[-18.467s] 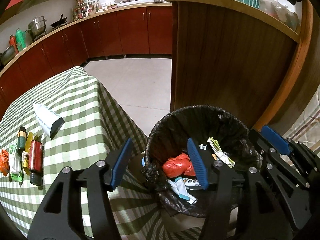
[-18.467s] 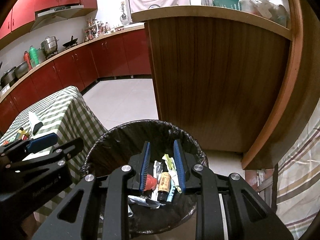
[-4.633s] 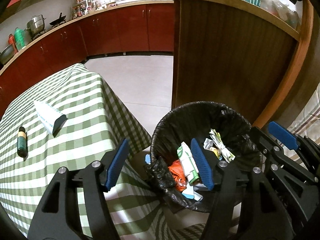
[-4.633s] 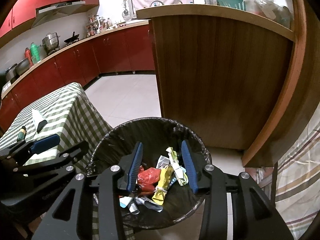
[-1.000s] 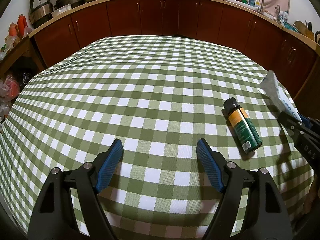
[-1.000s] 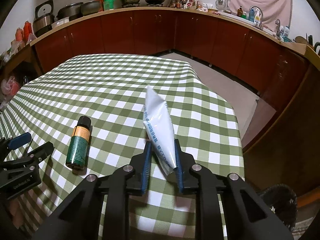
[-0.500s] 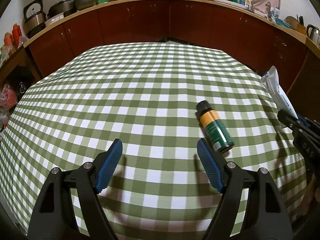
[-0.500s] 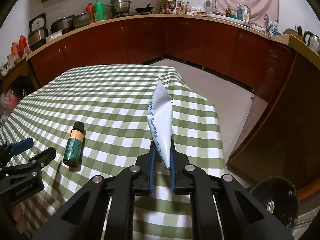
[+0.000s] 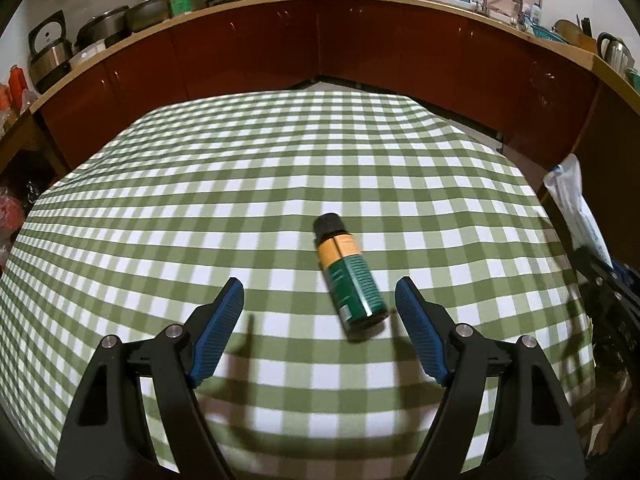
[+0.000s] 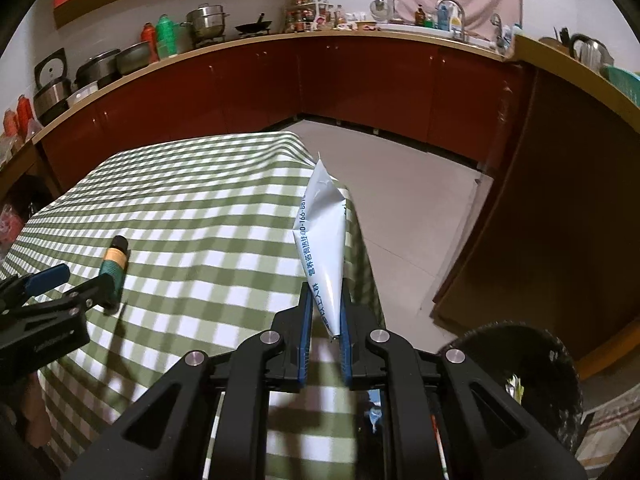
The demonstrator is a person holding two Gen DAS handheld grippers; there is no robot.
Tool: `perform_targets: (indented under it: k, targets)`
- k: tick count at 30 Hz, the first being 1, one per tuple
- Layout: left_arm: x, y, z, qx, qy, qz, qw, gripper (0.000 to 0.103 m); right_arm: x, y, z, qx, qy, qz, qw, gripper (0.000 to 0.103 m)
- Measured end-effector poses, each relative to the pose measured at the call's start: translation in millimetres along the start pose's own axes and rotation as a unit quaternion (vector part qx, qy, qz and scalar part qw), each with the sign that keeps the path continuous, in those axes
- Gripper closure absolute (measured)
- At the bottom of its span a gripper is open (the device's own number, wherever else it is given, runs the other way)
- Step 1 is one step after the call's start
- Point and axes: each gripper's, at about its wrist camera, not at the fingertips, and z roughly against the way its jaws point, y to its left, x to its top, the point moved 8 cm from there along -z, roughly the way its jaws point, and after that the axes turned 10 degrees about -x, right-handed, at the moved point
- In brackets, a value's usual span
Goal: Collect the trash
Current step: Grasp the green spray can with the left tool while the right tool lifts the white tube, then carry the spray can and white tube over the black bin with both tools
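Item one: white pouch [image 10: 322, 240], pinched by its lower end in my right gripper [image 10: 324, 344], standing up above the tabletop [image 10: 192, 208] edge. Thin, soft, light; blue print, digits "00-166-88" partly legible.

Item two: green bottle [image 9: 350, 276], black cap, orange band, lying between my left gripper's [image 9: 318, 328] spread jaws, untouched. Probably rigid and prone to rolling; grip mid-body. Label unreadable.

Bin [image 10: 560, 364]: lower right.
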Motion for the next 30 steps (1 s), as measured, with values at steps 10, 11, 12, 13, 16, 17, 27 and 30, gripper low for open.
perform_targets:
  k: [10, 11, 12, 13, 16, 17, 27, 30]
  targets:
    - [-1.6, 2.1, -15.3, -0.006, 0.013, 0.002, 0.9999, 0.054, -1.9, -10.4, 1.0, -0.001, -0.001, -0.007, 1.000, 0.090]
    - [-1.7, 1.7, -15.3, -0.009, 0.014, -0.001, 0.9999, 0.059, -2.6, -10.9, 1.1, -0.001, -0.002, -0.006, 1.000, 0.090]
    - [-2.0, 0.8, -15.2, -0.011, 0.014, -0.002, 0.9998, 0.062, -2.5, -10.4, 1.1, 0.000, -0.002, -0.006, 1.000, 0.090]
    - [-2.2, 0.0, -15.6, -0.015, 0.013, -0.004, 0.9998, 0.068, -3.1, -10.5, 1.5, 0.000, -0.002, -0.006, 1.000, 0.090]
    - [-4.0, -2.0, -13.3, -0.021, 0.013, -0.013, 0.9996, 0.080, -5.3, -10.2, 2.8, 0.000, -0.001, -0.006, 1.000, 0.090]
    - [-4.8, -2.5, -12.8, -0.022, 0.012, -0.015, 0.9996, 0.080, -6.1, -10.0, 3.4, 0.000, -0.001, -0.005, 1.000, 0.090]
    - [-17.0, -4.1, 0.8, -0.036, 0.009, -0.029, 0.9989, 0.080, -19.5, -7.9, 17.7, -0.002, 0.000, -0.010, 1.000, 0.090]
    - [-21.7, -7.4, 6.6, -0.038, 0.006, -0.035, 0.9987, 0.080, -26.2, -9.5, 24.7, -0.002, 0.000, -0.014, 1.000, 0.090]
